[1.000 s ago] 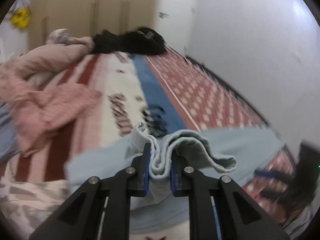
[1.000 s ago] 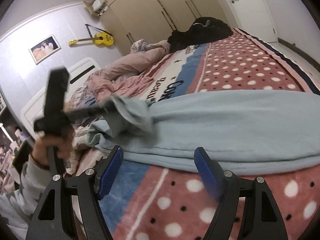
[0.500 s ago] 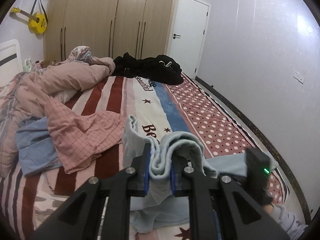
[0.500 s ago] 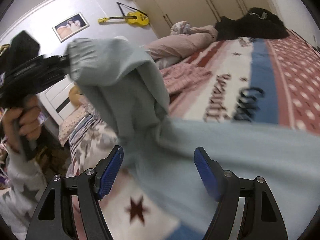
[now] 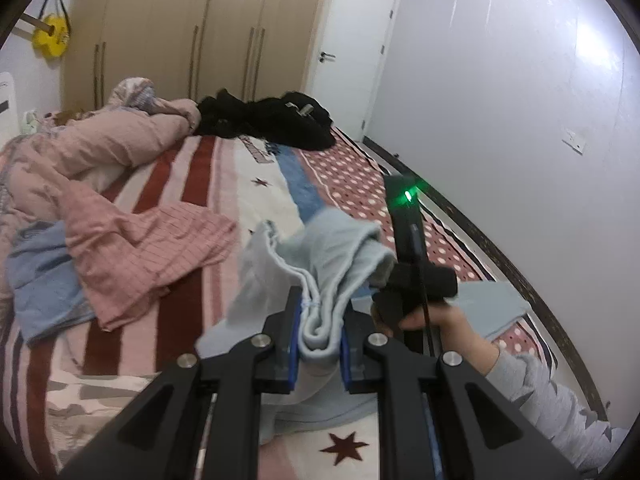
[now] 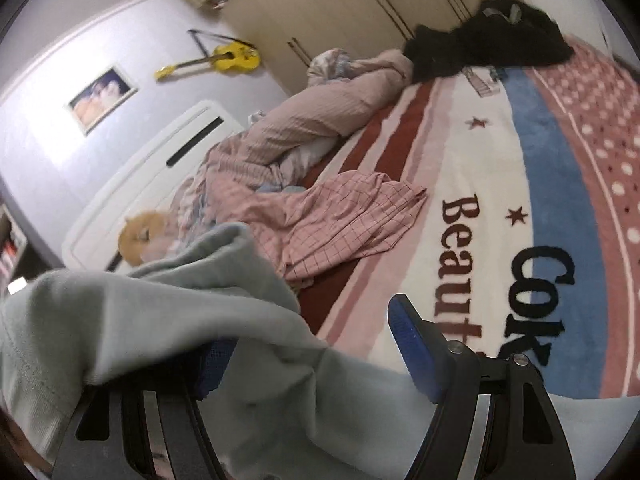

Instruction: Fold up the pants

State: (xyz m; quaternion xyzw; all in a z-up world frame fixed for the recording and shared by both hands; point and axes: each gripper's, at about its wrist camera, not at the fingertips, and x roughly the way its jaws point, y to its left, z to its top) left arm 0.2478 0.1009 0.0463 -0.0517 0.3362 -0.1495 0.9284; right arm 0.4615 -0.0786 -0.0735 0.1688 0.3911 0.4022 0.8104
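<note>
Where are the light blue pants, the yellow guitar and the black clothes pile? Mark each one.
light blue pants (image 5: 340,256): left wrist view, bunched fabric above the gripper.
yellow guitar (image 6: 236,58): right wrist view, its body on the wall.
black clothes pile (image 5: 280,120): left wrist view, middle of the heap.

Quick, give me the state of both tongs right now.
Left tongs: shut on the light blue pants.
Right tongs: open, holding nothing; the pants drape over one finger.
</note>
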